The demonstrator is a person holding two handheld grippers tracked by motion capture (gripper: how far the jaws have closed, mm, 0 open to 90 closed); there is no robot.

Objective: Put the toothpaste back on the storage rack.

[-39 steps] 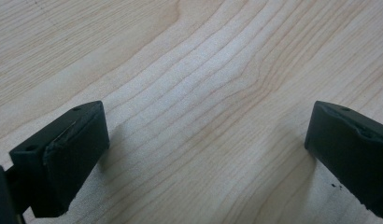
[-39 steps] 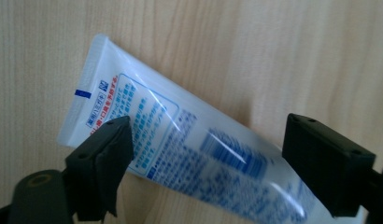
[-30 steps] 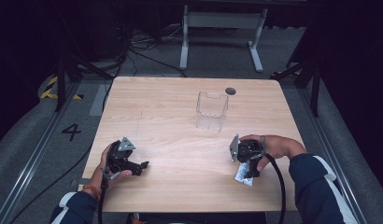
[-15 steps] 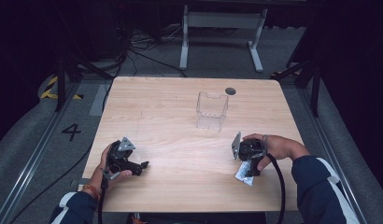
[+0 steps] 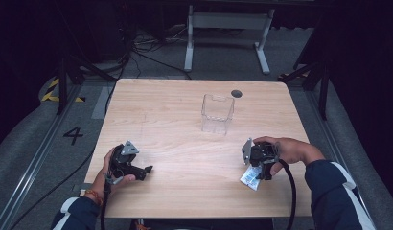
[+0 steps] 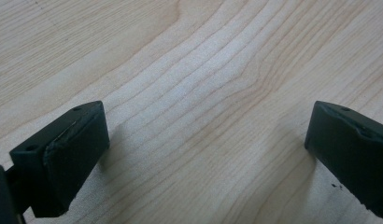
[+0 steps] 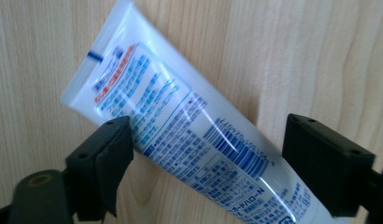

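While the clear bin (image 5: 217, 113) stands empty, right tongs (image 7: 206, 161) straddle the tube (image 7: 189, 135), spread; left tongs (image 6: 203, 154) spread.

Clear container (image 5: 217, 114) stands on table (image 5: 185, 124), back-centre. Rel. to it: tube (image 5: 251, 178) lies front-right on tabletop, right gripper (image 5: 260, 168) over tube; left gripper (image 5: 137, 171) front-left, well apart

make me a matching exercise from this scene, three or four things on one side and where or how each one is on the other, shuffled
Things:
1. tube
2. clear container
3. left claw
4. dark round spot

Places or states:
a. open over bare wood
b. on the table near its far edge
c. lying between the right claw's jaws
d. standing upright mid-table

Pairs: 1-c, 2-d, 3-a, 4-b
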